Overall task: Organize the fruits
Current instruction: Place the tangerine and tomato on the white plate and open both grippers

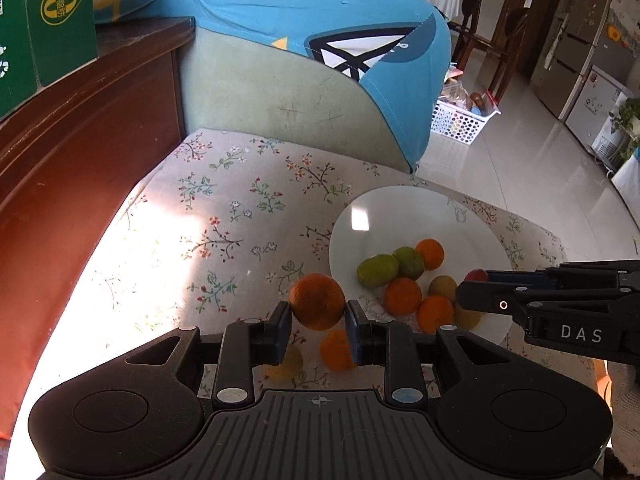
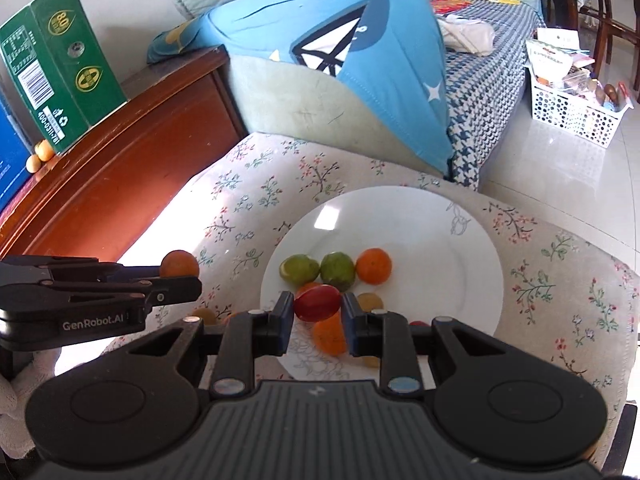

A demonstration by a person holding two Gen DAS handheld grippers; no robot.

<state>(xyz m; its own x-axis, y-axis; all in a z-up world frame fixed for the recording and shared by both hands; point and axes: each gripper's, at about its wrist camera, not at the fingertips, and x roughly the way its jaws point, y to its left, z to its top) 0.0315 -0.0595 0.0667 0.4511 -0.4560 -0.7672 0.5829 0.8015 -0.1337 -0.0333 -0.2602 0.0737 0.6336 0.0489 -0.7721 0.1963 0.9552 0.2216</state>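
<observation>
2 grippers are at work over a floral-cloth table (image 1: 224, 216), each one clenched on a fruit. In the left wrist view the left gripper (image 1: 318, 330) grips an orange mandarin (image 1: 317, 301) between its blue pads (image 1: 280, 330), held above the cloth just off the 8 o'clock edge of the white plate (image 1: 384, 216). Below it on the cloth, partly hidden by the fingers, lie another orange fruit (image 1: 335, 350) and a yellowish fruit (image 1: 286, 364).

The right gripper (image 2: 318, 322) grasps a red fruit (image 2: 318, 302) between its pads, held over the 6 o'clock part of the plate (image 2: 420, 232). In the left wrist view this gripper (image 1: 472, 284) enters from 3 o'clock, with the red fruit (image 1: 477, 275) just showing at its tip.

On the plate, in the right wrist view, 2 green fruits (image 2: 300, 268) (image 2: 338, 271) and 1 orange mandarin (image 2: 374, 266) lie in a row near the centre, touching one another. Nearer 6 o'clock sit an orange fruit (image 2: 330, 334) and a small yellow-green fruit (image 2: 370, 301), both partly hidden by the fingers.

Beyond the table at 12 o'clock stands a sofa arm under a blue cover (image 2: 320, 40). At 10 o'clock a wooden cabinet (image 2: 132, 160) carries a green carton (image 2: 60, 68). At 2 o'clock a white basket (image 2: 576, 114) sits on the tiled floor.
</observation>
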